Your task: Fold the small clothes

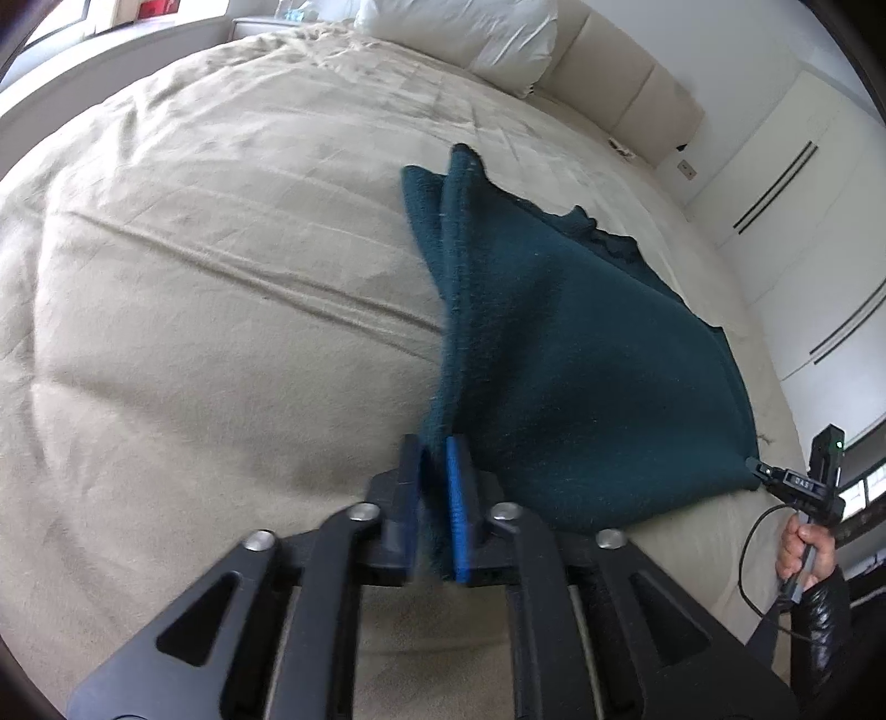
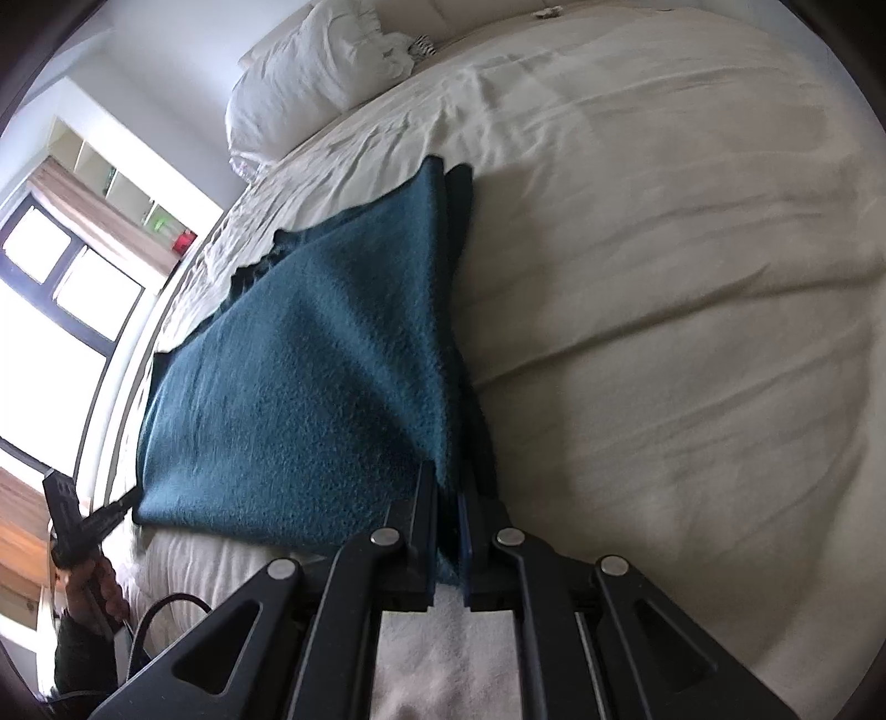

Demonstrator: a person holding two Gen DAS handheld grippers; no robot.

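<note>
left tool (image 1: 437, 487): the dark teal fleece cloth (image 1: 554, 343) sits between its two blue-faced fingers (image 1: 458, 498). a narrow gap shows between the left finger and the fabric; whether the pads are pressing on the cloth cannot be told. the corner of cloth passes between the fingers and reaches back toward the tool body.

right tool (image 2: 448, 531): jaws close together, clamped on the opposite near corner of the same cloth (image 2: 310, 387). fabric is pinched tight between the two pads and bunches into a ridge running away from the tool.

cloth position: it lies on the bed (image 1: 221, 277), over a beige wrinkled cover. the near edge is lifted off the cover and stretched between the two tools; the far portion lies on the cover with a ragged, wavy edge. folds fan out from each gripped corner. two layers are visible at the far tip in both views.

cross-check: in the left wrist view the right tool (image 1: 775, 479) is seen at the cloth's far right corner, gripped by a hand (image 1: 803, 548) in a dark glossy sleeve (image 1: 825, 626), with a thin cable hanging beside it. in the right wrist view the left tool (image 2: 119, 507) is seen at the cloth's lower left corner, also held by a hand (image 2: 102, 592).

surroundings: white pillows (image 1: 470, 39) at the head of the bed, a padded headboard (image 1: 626, 94), a window (image 2: 66, 277) to the side.
</note>
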